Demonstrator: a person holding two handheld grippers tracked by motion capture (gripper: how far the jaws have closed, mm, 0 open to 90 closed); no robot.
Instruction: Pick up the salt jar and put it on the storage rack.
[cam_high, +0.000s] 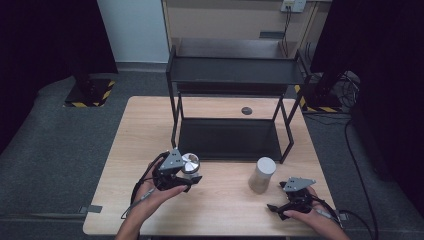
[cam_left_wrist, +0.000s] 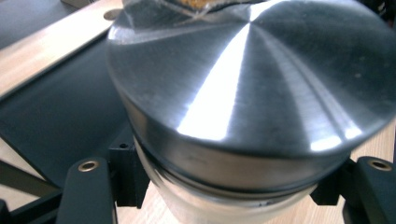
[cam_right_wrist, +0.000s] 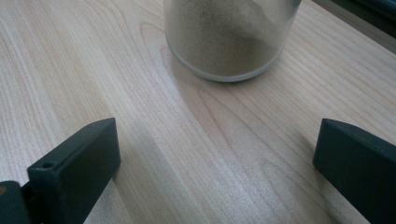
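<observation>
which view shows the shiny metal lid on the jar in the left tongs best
The left gripper view: the round brushed-metal lid looms close, its rim and the glass jar beneath are clear. The high view shows it as a small bright disc.

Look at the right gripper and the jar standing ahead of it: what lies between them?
Nothing: in the right gripper view, bare table runs from the open right gripper to the jar.

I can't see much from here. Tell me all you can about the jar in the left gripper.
The jar is a round, clear-walled container with a brushed-metal lid that catches the light. It looks roughly upright, clamped just below the lid between the left gripper's black jaws, near the table's front left before the black shelf rack. Its contents can't be made out.
</observation>
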